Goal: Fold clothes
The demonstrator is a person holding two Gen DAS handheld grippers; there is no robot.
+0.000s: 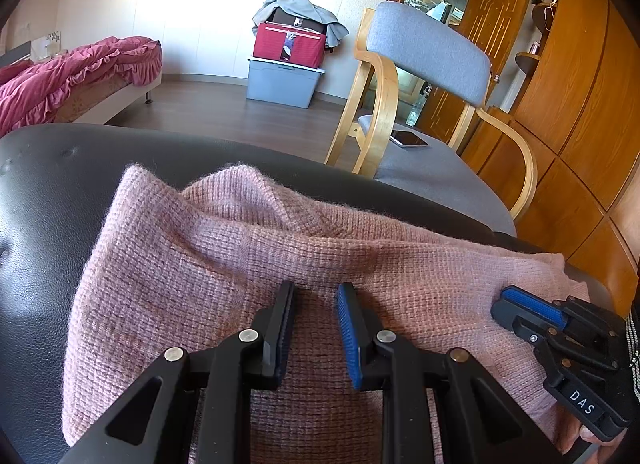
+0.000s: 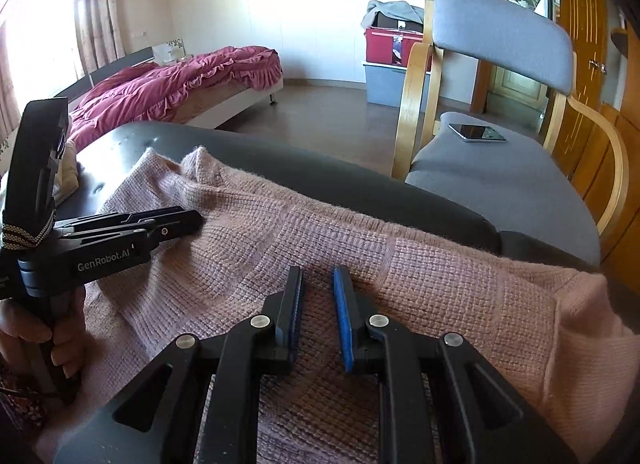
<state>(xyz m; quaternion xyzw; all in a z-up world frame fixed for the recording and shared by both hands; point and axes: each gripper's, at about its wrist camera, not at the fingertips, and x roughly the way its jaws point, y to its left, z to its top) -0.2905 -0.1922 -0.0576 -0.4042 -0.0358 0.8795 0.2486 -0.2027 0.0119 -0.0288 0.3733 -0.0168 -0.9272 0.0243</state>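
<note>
Both sets of jaws stand partly open over the sweater (image 1: pixel 224 264), each with a clear gap between its pads and nothing pinched in it; the left gripper (image 1: pixel 316 328) has the wider gap, the right gripper (image 2: pixel 318 314) the narrower, and whether their tips rest on the knit or hover just above it I cannot tell. Neither holds the cloth, so the first risk, as I judge it, is a grab that takes only the top layer: the pink knit lies doubled and bunched, and a shallow pinch could peel one ply up and undo the fold beneath. A second risk is drag, since the loose, fuzzy weave may snag on the ribbed blue pads and pull the whole garment across the slick black surface (image 1: pixel 36 200) it lies on. Its far edge sits close to that surface's far rim, with a peak of cloth standing up near the far left corner, so a hard tug outward could tip part of it over the rim. In the left view the right gripper lies over the sweater's right end, where an uneven lift would skew the fold. Beyond stands a grey chair (image 2: pixel 500 168) with a phone (image 2: pixel 476 132) on its seat.
</note>
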